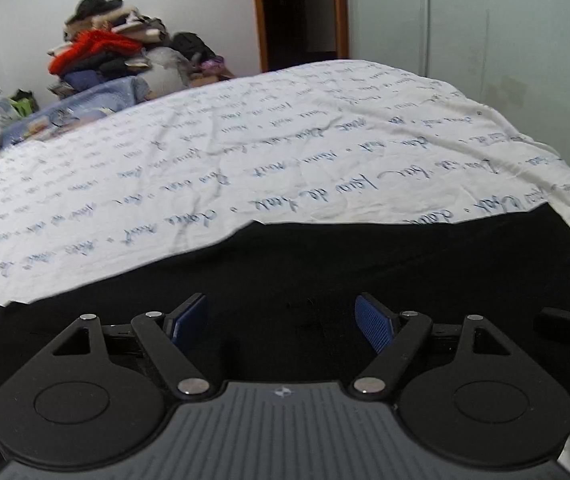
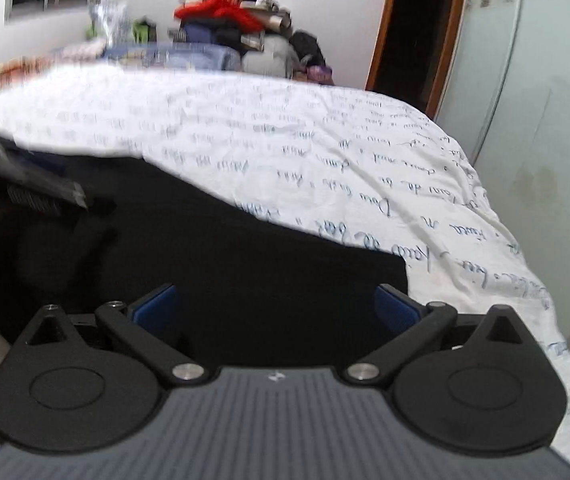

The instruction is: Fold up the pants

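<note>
the black pants (image 1: 365, 264) lie spread flat on the near part of the bed, over the white script-printed sheet (image 1: 245, 152); both of your tools sit low over the cloth; your left gripper (image 1: 285, 322) has its blue pads spread wide with nothing between them, and your right gripper (image 2: 275, 306) is spread just as wide and also holds nothing; whether the fingers touch the fabric i cannot tell, since black on black hides it.

expect the pants to be soft, light and limp; they will drape and sag from any pinch, and a thin layer may slide between the pads unless you bite well in from the border; take hold at an edge or corner, where you can catch the cloth without gathering the sheet beneath it; the far edge runs as a clean line against the white, and in the right view a corner (image 2: 399, 268) shows just ahead of the right finger; that looks the readier grip.

beyond the pants the sheet stretches open toward the clothes pile (image 1: 113, 52), so you have ample room to carry a fold forward; to the right the bed edge falls away near the wardrobe (image 2: 545, 120), so keep cloth from slipping off that side.
</note>
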`<state>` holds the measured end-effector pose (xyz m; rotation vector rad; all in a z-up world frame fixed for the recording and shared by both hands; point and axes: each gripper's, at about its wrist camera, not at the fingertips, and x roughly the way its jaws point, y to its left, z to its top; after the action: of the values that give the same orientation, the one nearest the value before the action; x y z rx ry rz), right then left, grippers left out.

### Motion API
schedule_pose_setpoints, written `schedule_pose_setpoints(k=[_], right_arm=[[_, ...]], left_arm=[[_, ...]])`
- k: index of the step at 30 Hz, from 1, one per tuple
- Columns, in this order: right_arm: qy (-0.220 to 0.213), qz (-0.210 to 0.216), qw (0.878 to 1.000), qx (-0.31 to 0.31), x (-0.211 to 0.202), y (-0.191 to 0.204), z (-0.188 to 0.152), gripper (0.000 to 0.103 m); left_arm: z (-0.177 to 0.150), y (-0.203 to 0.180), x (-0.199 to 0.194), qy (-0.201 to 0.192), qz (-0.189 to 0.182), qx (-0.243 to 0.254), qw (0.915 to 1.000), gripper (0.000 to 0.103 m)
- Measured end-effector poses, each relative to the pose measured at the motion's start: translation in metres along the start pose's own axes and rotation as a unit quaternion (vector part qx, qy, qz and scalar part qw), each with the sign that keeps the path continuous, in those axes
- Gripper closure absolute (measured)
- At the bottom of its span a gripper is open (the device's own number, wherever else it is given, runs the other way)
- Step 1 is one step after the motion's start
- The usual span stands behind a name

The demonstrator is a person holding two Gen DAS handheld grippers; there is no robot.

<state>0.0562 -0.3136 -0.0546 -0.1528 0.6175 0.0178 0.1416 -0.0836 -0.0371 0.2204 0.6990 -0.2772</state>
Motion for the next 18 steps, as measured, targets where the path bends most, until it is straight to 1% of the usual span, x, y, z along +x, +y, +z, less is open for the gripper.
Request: schedule_pose_setpoints(k=[2, 4, 5, 6, 8, 9, 10, 11, 12, 13, 14, 15, 18], right_arm=[[-0.014, 0.018, 1.000, -0.007, -0.001, 0.011, 0.006, 0.000], [-0.034, 0.028, 0.998, -0.046, -0.004, 0.033, 0.010, 0.000], [-0.047, 0.043, 0.995, -0.077, -0.007, 0.050, 0.010, 0.000], [-0.058, 0.055, 0.991, -0.103, -0.012, 0.062, 0.007, 0.000], [-0.077, 0.071, 0.982, -0.157, -0.020, 0.090, -0.001, 0.006], [-0.079, 0.075, 0.978, -0.180, -0.022, 0.102, -0.005, 0.010], [-0.079, 0.073, 0.974, -0.200, -0.023, 0.113, -0.009, 0.011], [-0.077, 0.071, 0.971, -0.213, -0.022, 0.120, -0.012, 0.012], [-0.071, 0.071, 0.969, -0.224, -0.021, 0.125, -0.015, 0.016], [-0.062, 0.077, 0.968, -0.232, -0.020, 0.129, -0.018, 0.023], [-0.057, 0.085, 0.967, -0.234, -0.020, 0.130, -0.019, 0.025], [-0.054, 0.088, 0.967, -0.233, -0.019, 0.128, -0.019, 0.026], [-0.043, 0.083, 0.969, -0.231, -0.013, 0.125, -0.020, 0.026]], left_arm=[[0.002, 0.008, -0.003, -0.008, 0.026, -0.011, 0.9996, 0.022], [0.005, 0.020, -0.002, 0.000, 0.037, -0.023, 0.9991, 0.022], [0.005, 0.026, 0.000, 0.012, 0.033, -0.031, 0.9989, 0.022], [0.006, 0.032, 0.001, 0.025, 0.021, -0.041, 0.9986, 0.022], [0.005, 0.041, 0.003, 0.043, -0.023, -0.067, 0.9966, 0.022], [0.004, 0.043, 0.004, 0.048, -0.041, -0.077, 0.9950, 0.022], [0.003, 0.042, 0.006, 0.050, -0.050, -0.080, 0.9943, 0.022], [0.003, 0.039, 0.008, 0.049, -0.046, -0.075, 0.9949, 0.022], [0.001, 0.034, 0.010, 0.045, -0.032, -0.066, 0.9963, 0.022], [0.000, 0.029, 0.012, 0.042, -0.013, -0.056, 0.9975, 0.022], [-0.002, 0.024, 0.015, 0.040, 0.005, -0.044, 0.9982, 0.022], [-0.004, 0.021, 0.017, 0.039, 0.014, -0.036, 0.9985, 0.023], [-0.007, 0.018, 0.017, 0.034, 0.017, -0.038, 0.9985, 0.023]])
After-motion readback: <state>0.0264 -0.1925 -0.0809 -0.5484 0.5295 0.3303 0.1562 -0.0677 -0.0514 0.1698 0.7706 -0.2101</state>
